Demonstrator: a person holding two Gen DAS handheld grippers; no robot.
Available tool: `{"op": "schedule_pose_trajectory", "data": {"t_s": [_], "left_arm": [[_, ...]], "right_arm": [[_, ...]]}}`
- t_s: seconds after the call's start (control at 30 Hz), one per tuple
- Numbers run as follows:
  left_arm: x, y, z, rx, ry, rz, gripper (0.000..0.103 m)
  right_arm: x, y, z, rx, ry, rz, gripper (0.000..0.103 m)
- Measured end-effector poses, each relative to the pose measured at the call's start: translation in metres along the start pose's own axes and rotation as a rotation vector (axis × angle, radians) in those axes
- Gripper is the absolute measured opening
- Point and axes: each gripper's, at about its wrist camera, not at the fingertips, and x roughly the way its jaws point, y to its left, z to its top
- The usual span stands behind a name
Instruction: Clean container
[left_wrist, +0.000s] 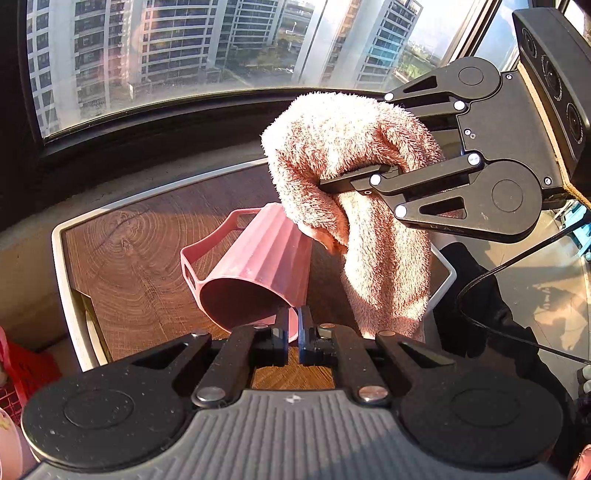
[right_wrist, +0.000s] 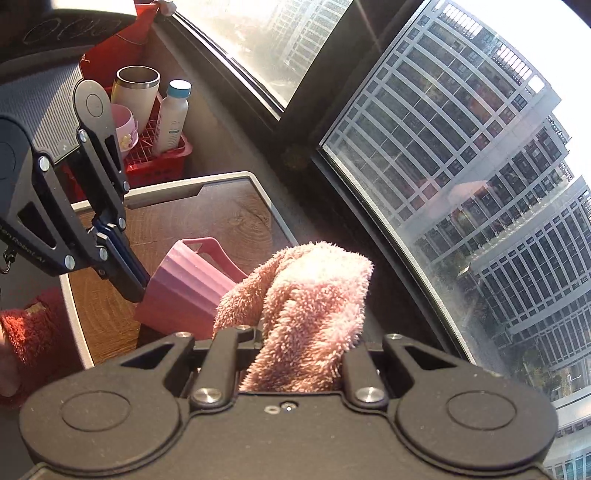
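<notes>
A pink ribbed cup (left_wrist: 258, 251) with a handle lies tilted above the wooden tray (left_wrist: 59, 236), its mouth facing the left wrist camera. My left gripper (left_wrist: 293, 317) is shut on the near rim of the cup. My right gripper (left_wrist: 327, 184) comes in from the right, shut on a fluffy pink towel (left_wrist: 343, 147) that drapes over its fingers and touches the cup's far end. In the right wrist view the towel (right_wrist: 314, 295) covers my right gripper (right_wrist: 291, 332). There the left gripper (right_wrist: 136, 288) pinches the cup (right_wrist: 184, 288) from the left.
A red basket (right_wrist: 166, 162) behind the tray (right_wrist: 229, 179) holds a steel tumbler (right_wrist: 135, 92), a white bottle (right_wrist: 171, 118) and a pink bowl (right_wrist: 123, 122). A red cloth (right_wrist: 29, 328) lies left of the tray. A window (left_wrist: 184, 55) runs close behind. A black-gloved hand (left_wrist: 480, 314) holds the right gripper.
</notes>
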Motion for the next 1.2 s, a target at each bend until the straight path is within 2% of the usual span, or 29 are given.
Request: {"op": "schedule_pose_trajectory", "data": {"t_s": [0.1,0.33,0.5,0.6,0.67,0.73,0.8,1.03,1.1,1.2], "left_arm": [[0.001,0.005,-0.001,-0.019,0.004,-0.011,0.006],[0.008,0.011,-0.001,-0.057,-0.004,-0.047,0.032],[0.024,0.009,0.005,-0.097,-0.005,-0.074,0.035],[0.033,0.002,0.005,-0.078,0.018,-0.081,0.035],[0.037,-0.002,0.005,-0.063,0.021,-0.04,0.032],[0.038,-0.003,0.005,-0.06,0.019,-0.025,0.018],[0.037,-0.003,0.006,-0.065,0.015,-0.029,0.01],[0.024,-0.016,0.008,0.005,-0.016,-0.019,0.004],[0.017,-0.023,0.007,0.062,-0.026,-0.016,0.004],[0.014,-0.027,0.006,0.083,-0.023,-0.021,0.003]], "right_arm": [[0.013,0.0,-0.005,0.015,0.027,0.006,0.014],[0.017,0.003,-0.008,0.022,0.03,0.011,0.014],[0.018,0.005,-0.009,0.016,0.023,0.013,0.014],[0.019,0.008,-0.009,0.006,0.019,0.012,0.014],[0.017,0.008,-0.008,0.003,0.014,0.014,0.014],[0.013,0.008,-0.006,0.002,0.004,0.014,0.014],[0.007,0.007,-0.002,-0.001,-0.009,0.015,0.014],[-0.013,0.009,0.008,-0.016,-0.052,0.019,0.014],[-0.023,0.012,0.014,-0.032,-0.08,0.039,0.014],[-0.036,0.021,0.024,-0.062,-0.119,0.089,0.014]]}}
